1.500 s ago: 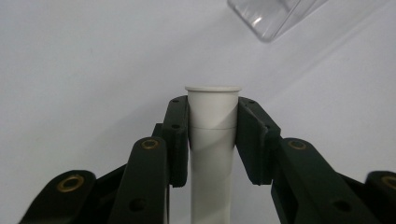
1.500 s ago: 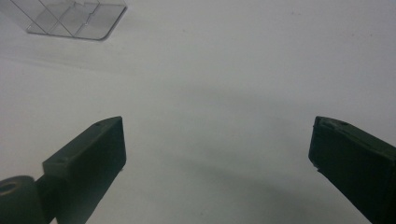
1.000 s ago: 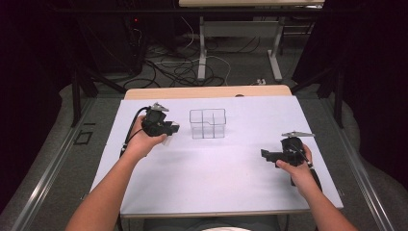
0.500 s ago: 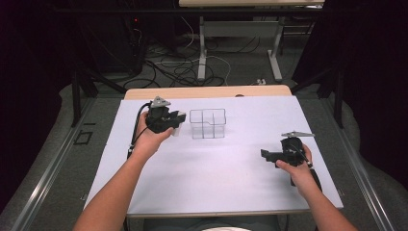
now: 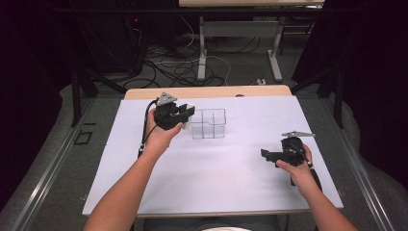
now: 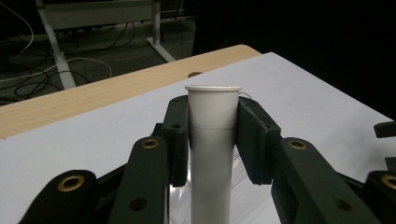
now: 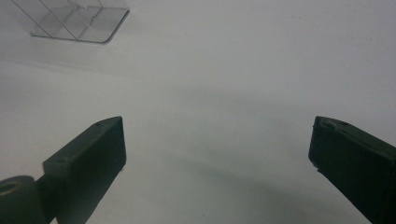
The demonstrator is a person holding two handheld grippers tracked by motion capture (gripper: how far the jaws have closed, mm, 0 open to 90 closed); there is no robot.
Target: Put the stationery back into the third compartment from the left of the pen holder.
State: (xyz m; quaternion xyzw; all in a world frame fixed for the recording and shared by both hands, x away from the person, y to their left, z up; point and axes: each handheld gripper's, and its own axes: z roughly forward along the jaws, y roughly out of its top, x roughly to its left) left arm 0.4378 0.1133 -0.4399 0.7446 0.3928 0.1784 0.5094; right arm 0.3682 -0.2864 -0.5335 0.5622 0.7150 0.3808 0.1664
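High view: one left gripper (image 5: 179,114), jaws pinching one white cup (image 5: 188,117), stands just beside the one clear divided box (image 5: 209,123), which lies at its 3 o'clock. One right gripper (image 5: 269,155) rests well apart, at the box's 5 o'clock; the left hand is the nearer.

Left gripper view: the cup (image 6: 213,140) is upright, long axis vertical, clamped between both jaws, rim above them.

Right gripper view: jaws spread wide, nothing between; the box (image 7: 77,18) lies at 11 o'clock on the white table (image 7: 243,79).
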